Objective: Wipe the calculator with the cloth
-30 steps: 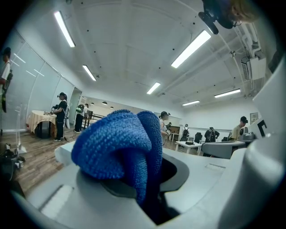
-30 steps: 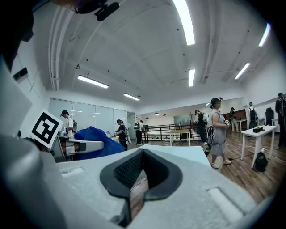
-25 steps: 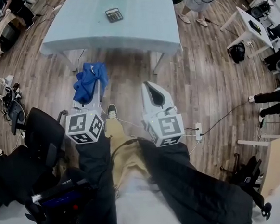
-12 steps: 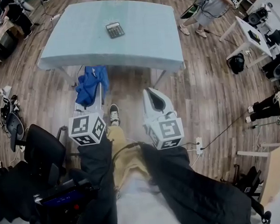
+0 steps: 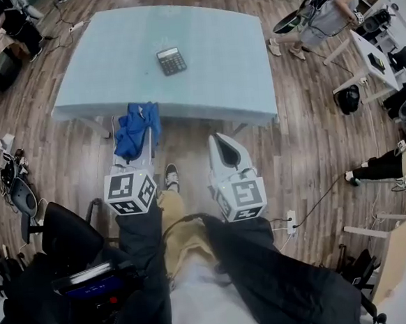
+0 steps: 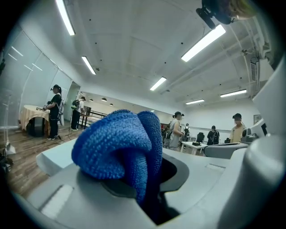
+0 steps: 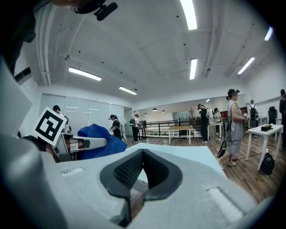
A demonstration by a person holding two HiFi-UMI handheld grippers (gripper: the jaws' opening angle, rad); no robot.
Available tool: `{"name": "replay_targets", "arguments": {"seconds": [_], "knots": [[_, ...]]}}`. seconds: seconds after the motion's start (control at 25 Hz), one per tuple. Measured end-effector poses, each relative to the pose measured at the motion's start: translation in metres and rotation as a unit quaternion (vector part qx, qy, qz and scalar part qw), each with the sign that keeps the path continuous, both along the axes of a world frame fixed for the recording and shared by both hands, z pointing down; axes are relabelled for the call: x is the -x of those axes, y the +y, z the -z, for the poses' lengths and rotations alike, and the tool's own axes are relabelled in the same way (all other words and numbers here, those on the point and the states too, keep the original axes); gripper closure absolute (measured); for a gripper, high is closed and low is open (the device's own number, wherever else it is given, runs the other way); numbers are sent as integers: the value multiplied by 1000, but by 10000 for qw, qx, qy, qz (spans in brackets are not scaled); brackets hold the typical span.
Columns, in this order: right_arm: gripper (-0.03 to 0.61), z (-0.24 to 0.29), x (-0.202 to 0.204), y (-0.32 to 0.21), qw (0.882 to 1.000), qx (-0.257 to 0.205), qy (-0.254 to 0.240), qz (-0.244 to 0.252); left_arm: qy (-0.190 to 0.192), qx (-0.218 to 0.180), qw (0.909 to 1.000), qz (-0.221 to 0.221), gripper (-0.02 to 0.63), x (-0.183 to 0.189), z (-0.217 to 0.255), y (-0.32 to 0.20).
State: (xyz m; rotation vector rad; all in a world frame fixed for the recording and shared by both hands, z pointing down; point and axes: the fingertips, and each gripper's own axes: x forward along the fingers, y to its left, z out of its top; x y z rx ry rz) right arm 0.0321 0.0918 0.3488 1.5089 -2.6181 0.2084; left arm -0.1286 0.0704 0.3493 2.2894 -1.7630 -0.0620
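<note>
Two tools are held side by side above the wooden floor (image 5: 187,141), just short of the near edge of the table (image 5: 105,74). The left tool (image 5: 135,141) is clamped on a bunched blue cloth (image 5: 140,121), which bulges over the closed jaws and hangs down between them. The right tool (image 5: 216,136) is seen with its jaws brought together at the tips and nothing gripped between them. The calculator (image 5: 171,60) is laid flat near the middle of the pale blue table, well apart from both tools and untouched by the cloth. A black office chair (image 5: 69,235) is seen to the left, and a standing person (image 5: 331,15) beyond the table's right corner.
</note>
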Motion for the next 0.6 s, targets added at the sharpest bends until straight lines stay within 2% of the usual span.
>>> {"name": "replay_targets", "arguments": {"seconds": [0.32,0.6], "knots": [[578,-2,30,-110,9994,296,150,-141,149,285,9990,-314,545,14,-9,-113],[578,-19,68,-178,9975,638,301,-27,304,638,9970,-317,545,42,-33,-173]]}}
